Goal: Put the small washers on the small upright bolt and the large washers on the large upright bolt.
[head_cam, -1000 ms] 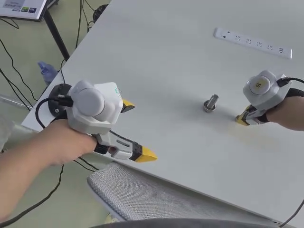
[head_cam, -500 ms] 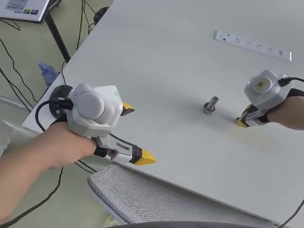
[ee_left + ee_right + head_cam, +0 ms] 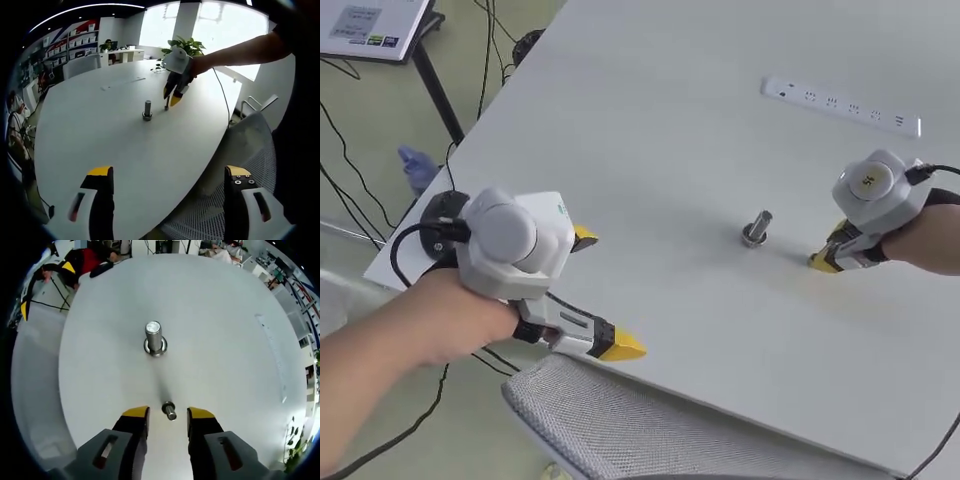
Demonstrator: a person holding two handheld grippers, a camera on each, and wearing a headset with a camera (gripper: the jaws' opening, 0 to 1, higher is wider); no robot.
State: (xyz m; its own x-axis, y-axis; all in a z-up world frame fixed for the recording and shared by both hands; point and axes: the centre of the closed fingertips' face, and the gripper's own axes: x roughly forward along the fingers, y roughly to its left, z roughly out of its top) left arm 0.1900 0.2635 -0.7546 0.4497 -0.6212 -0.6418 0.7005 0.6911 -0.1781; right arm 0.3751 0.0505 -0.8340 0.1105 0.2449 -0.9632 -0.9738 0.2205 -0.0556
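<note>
Against the frame a second ago the whole head view has slid a little, while the right gripper [image 3: 823, 260] stays tip-down on the white table [image 3: 670, 120] beside the large upright bolt [image 3: 755, 228]. The left gripper [image 3: 603, 292] stays at the near edge above the mesh chair [image 3: 620, 420], its jaws spread wide and empty. In the right gripper view the jaws stand slightly apart on either side of the small upright bolt [image 3: 169, 410], not touching it, and the yellowish mark on that gripper's round cap is too small to read.

left hand-held gripper [image 3: 605, 292] agape; right hand-held gripper [image 3: 168, 413] narrowly parted
</note>
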